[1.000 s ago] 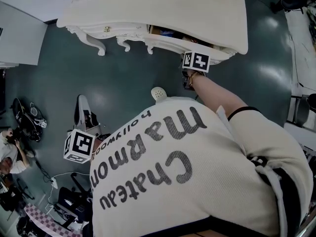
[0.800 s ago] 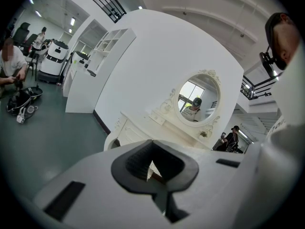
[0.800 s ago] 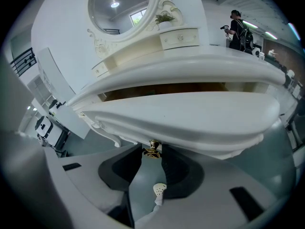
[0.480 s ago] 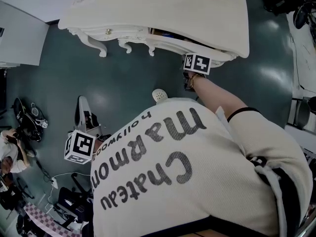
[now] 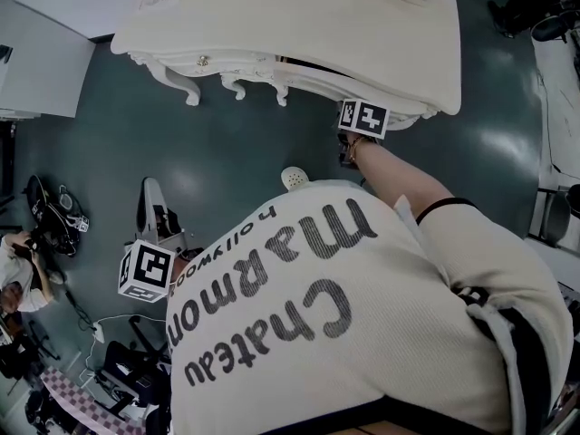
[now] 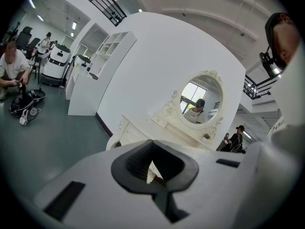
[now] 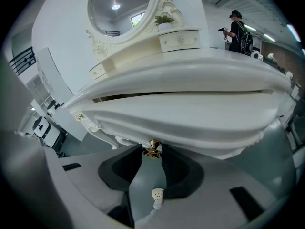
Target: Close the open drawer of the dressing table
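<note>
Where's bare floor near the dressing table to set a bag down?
The floor between the legs of the dressing table and the white shoe is bare. Lower left is crowded: cables, bags, a crouching person. The right gripper grips the drawer knob.

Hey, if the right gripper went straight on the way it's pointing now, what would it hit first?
Most likely the drawer front of the dressing table. The right gripper holds the gold knob between its jaws, so the white panel just behind the knob comes next.
</note>
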A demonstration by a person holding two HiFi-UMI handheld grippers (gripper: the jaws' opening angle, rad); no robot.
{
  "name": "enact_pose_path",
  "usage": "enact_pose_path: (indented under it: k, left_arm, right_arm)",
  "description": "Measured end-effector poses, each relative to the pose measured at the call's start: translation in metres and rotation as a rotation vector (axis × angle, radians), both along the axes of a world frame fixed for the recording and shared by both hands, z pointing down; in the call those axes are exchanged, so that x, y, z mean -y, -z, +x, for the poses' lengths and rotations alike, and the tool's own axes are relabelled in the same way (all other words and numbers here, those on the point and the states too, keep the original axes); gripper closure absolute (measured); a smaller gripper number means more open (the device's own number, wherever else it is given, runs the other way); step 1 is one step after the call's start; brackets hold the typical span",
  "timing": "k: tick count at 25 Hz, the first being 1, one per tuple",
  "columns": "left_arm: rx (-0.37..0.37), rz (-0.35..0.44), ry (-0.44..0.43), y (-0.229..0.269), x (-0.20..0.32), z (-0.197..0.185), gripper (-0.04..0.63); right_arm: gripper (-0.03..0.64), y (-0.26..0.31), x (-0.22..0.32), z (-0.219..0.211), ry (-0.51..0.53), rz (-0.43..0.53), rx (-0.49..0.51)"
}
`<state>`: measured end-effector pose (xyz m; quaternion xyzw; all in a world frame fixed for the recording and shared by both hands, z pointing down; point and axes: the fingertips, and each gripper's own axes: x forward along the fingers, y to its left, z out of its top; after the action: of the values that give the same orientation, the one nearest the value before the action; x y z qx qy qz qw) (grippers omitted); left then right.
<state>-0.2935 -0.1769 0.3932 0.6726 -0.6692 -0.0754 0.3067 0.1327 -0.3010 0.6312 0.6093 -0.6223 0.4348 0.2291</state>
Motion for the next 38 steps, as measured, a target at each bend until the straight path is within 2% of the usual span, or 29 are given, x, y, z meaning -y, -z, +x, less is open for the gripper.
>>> enact_pose_path:
  k: [15, 38]
  left_arm:
    - [0.007, 0.021, 0.008, 0.004, 0.022, 0.012, 0.588]
    - [0.032, 0.028, 0.006, 0.006, 0.052, 0.026, 0.588]
  right_arm:
    - [0.472, -0.001, 0.021, 0.008, 0.013, -0.004, 0.001]
    - [0.474, -0.001, 0.042, 0.014, 0.029, 0.042, -0.055]
